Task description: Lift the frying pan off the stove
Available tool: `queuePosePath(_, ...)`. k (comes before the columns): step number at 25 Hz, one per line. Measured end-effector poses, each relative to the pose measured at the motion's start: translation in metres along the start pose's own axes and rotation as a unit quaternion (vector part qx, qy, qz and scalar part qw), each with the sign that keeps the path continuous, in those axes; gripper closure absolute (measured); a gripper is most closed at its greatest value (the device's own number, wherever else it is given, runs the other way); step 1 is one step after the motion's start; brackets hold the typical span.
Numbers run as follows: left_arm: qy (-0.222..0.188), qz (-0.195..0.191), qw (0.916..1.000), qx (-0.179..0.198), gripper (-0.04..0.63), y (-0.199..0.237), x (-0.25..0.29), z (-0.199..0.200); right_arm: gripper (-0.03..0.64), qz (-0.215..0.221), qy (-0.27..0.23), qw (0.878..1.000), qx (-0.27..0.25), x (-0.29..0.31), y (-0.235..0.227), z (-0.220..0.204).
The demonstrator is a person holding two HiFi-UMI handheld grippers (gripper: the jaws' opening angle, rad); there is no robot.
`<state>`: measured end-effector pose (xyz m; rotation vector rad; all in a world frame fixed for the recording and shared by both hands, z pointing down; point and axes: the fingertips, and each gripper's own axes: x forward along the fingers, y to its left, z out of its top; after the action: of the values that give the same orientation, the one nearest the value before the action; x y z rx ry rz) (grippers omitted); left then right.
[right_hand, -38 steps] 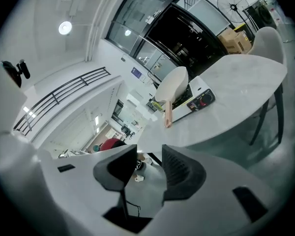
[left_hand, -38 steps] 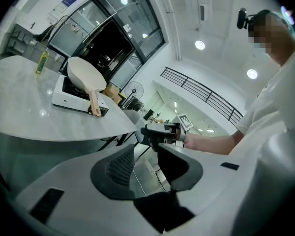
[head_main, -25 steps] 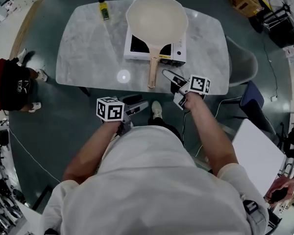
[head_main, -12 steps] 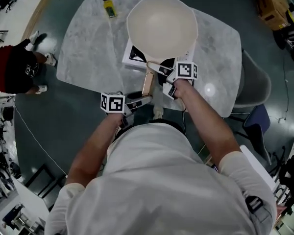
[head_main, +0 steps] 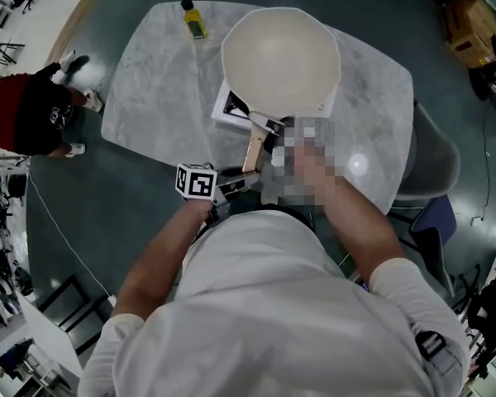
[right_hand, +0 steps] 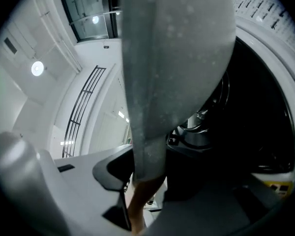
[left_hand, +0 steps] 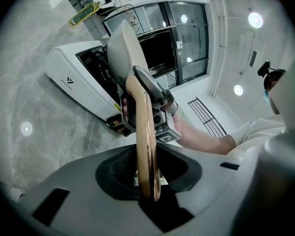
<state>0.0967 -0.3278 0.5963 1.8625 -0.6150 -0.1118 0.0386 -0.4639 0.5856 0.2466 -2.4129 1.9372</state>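
Both tools have closed in on the handle (head_main: 254, 147) over the last second. Back then the left one hung below the near edge of the counter (head_main: 149, 98) and the right one sat just right of the handle's end. Half a second ago the left tool (head_main: 236, 179) was still a little short of the tip, and now each has the handle between its jaws.

As I judge it, the reach and the grasp look done and the lift is not. A bottle (head_main: 193, 20) stands at the counter's far left corner, well apart from the work. The pan (head_main: 281, 56) is still over the stove (head_main: 230, 106) toward the far side, with its handle pointing back at the person. No view lets me tell whether its base has left the stove yet. What remains is to raise it clear and carry it off.

The left tool is held low at the counter's near edge. The forearm reaches forward from the body and the jaws point along the handle. Its own view shows the rounded wooden tip seated deep between the pads, which seem pressed to it on both sides, so I take it as clamped on the handle's end.

The right tool (right_hand: 146, 178) lies under a mosaic patch in the head view, though that arm plainly reaches further forward, with the wrist over the counter. Its own view shows the grey metal where handle joins pan filling the gap between its jaws. It too looks clamped, close up by the bowl of the pan
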Motion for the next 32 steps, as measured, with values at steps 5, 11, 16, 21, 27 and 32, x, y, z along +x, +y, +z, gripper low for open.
queuePosePath(5, -0.008, -0.028, 0.9995, 0.010, 0.467, -0.017, -0.005, 0.010, 0.446, -0.006, -0.020, 1.000, 0.002, -0.002, 0.007, 0.005)
queuePosePath(11, 0.017, -0.050, 0.9979, 0.037, 0.466, -0.039, -0.014, 0.016, 0.446, 0.005, -0.056, 0.998, -0.015, -0.008, 0.037, 0.011)
queuePosePath(16, 0.067, -0.063, 0.9933, 0.070, 0.465, -0.067, -0.026, 0.006, 0.445, -0.006, -0.096, 0.994, -0.044, -0.029, 0.069, 0.002)
queuePosePath(21, 0.114, -0.096, 0.9833, 0.104, 0.465, -0.092, -0.043, -0.010, 0.445, -0.009, -0.160, 0.986, -0.051, -0.051, 0.097, -0.014)
queuePosePath(27, 0.163, -0.130, 0.9697, 0.127, 0.465, -0.114, -0.068, -0.032, 0.445, -0.017, -0.238, 0.970, -0.042, -0.078, 0.118, -0.043)
queuePosePath(32, 0.201, -0.159, 0.9561, 0.142, 0.463, -0.138, -0.083, -0.058, 0.443, -0.029, -0.293, 0.955, -0.041, -0.107, 0.136, -0.075)
